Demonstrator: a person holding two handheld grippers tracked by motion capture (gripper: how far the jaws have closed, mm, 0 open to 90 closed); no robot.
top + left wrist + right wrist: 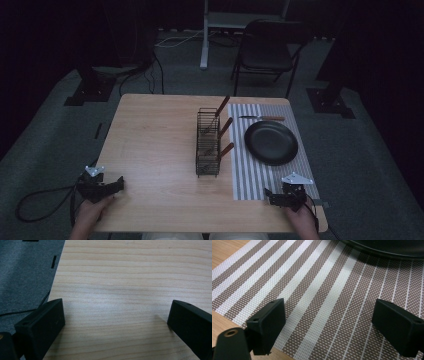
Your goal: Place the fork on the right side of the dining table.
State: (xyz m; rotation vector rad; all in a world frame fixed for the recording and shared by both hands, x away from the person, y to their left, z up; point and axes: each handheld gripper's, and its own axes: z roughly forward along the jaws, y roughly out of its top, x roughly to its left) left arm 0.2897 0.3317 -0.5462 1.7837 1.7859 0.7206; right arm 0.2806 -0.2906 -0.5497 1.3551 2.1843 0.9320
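Observation:
A black wire rack [208, 142] stands mid-table with three wooden-handled utensils [225, 126] sticking out of it. Beside it lies a striped placemat [252, 175] carrying a black plate [271, 142] and, at its far end, a knife [262, 118]. My left gripper [118, 184] rests open at the table's near left corner over bare wood [117, 312]. My right gripper [268, 196] is open at the placemat's near edge, over the stripes [327, 315], with the plate's rim [384, 251] just ahead. Nothing sits between either pair of jaws.
The wooden table [155, 145] stands on grey carpet. A black folding chair [267, 52] and a white stand [205, 35] stand beyond the far edge. Dark equipment bases [90, 90] flank the table. A cable [35, 200] trails off the left gripper.

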